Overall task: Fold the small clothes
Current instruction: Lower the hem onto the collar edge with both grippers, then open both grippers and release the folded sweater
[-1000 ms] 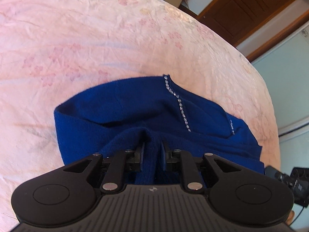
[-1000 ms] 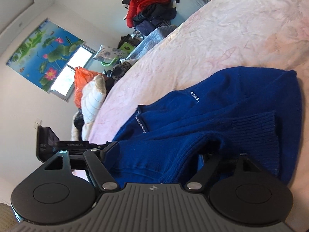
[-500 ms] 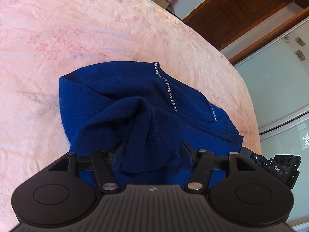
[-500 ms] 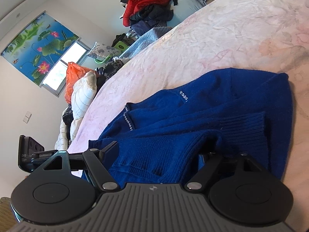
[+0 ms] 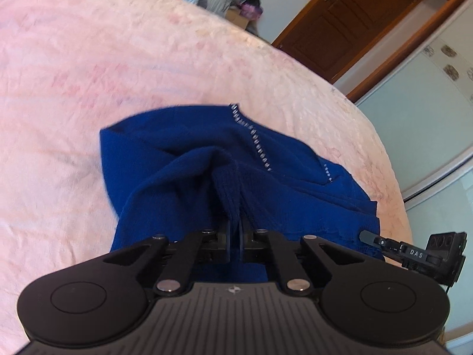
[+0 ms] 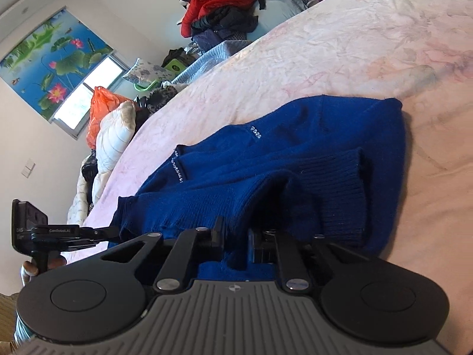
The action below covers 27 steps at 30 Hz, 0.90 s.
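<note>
While the blue sweater (image 5: 189, 159) lies half folded on the pink bedspread (image 5: 88, 68), we see the left gripper (image 5: 233, 230) clenched on a ribbed fold at the sweater's near edge, lifting it into a ridge. We see the right gripper (image 6: 236, 236) with jaws nearly together and knit bunched between them beside the ribbed cuff (image 6: 340, 195), probably grasping, though shadow hides the pads. Well beyond the sweater's far edge sits a clothes pile (image 6: 230, 9).
</note>
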Tool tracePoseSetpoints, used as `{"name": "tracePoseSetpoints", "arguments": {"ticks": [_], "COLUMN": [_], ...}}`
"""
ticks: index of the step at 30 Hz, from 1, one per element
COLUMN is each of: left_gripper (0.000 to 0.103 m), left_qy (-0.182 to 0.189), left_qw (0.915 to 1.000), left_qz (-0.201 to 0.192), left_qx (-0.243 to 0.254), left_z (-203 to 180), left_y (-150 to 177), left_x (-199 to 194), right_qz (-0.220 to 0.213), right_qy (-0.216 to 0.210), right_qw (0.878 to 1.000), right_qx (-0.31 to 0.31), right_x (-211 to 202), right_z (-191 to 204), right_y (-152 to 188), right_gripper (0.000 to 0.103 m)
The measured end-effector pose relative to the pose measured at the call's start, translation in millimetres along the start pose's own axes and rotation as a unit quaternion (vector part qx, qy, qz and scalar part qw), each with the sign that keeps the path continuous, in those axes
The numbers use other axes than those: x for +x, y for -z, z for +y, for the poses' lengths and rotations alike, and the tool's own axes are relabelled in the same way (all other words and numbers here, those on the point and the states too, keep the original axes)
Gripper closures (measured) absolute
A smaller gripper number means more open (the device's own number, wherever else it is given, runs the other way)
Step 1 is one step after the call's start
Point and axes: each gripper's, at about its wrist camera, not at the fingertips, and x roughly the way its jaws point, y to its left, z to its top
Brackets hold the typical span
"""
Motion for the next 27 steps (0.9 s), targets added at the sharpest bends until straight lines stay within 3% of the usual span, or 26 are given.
{"name": "tracePoseSetpoints", "arguments": {"ticks": [5,8,11,13,14,16,18,20,22,24,27], "left_gripper": [0.098,0.098,0.098,0.098,0.098,0.098,0.097,0.097,0.097,0.096,0.095], "left_qy": [-0.005,-0.020,-0.057,-0.089,-0.107,-0.130,-0.134,-0.147,-0.167,-0.178,-0.179], "left_qw": [0.9986,0.9967,0.9923,0.9900,0.9892,0.9884,0.9879,0.9851,0.9806,0.9773,0.9772], "left_qz": [-0.042,-0.071,-0.104,-0.104,-0.096,-0.077,-0.078,-0.089,-0.101,-0.112,-0.113], "left_qx": [0.032,0.035,0.035,0.032,0.026,0.013,0.006,0.008,0.013,0.024,0.013], "left_z": [-20,-27,-29,-25,-21,-12,-5,-1,-1,-2,1], "left_y": [-23,-45,-66,-77,-81,-81,-77,-72,-67,-66,-67], "left_x": [-7,1,16,32,40,49,47,38,28,21,20], "right_qz": [-0.037,-0.063,-0.084,-0.093,-0.093,-0.089,-0.108,-0.144,-0.178,-0.195,-0.141], "right_qy": [-0.049,-0.053,-0.045,-0.042,-0.032,-0.008,-0.001,0.024,0.049,0.041,0.005], "right_qw": [0.997,0.994,0.989,0.983,0.982,0.980,0.981,0.981,0.977,0.977,0.989], "right_qx": [0.042,0.068,0.109,0.149,0.164,0.178,0.164,0.131,0.106,0.082,0.053], "right_x": [-6,-5,6,16,22,31,28,18,5,-3,7], "right_z": [-4,-10,-22,-36,-41,-46,-40,-28,-18,-11,-4], "right_y": [-13,-28,-40,-43,-44,-43,-38,-34,-35,-37,-42], "right_gripper": [0.087,0.087,0.087,0.085,0.083,0.066,0.057,0.039,0.039,0.039,0.037]}}
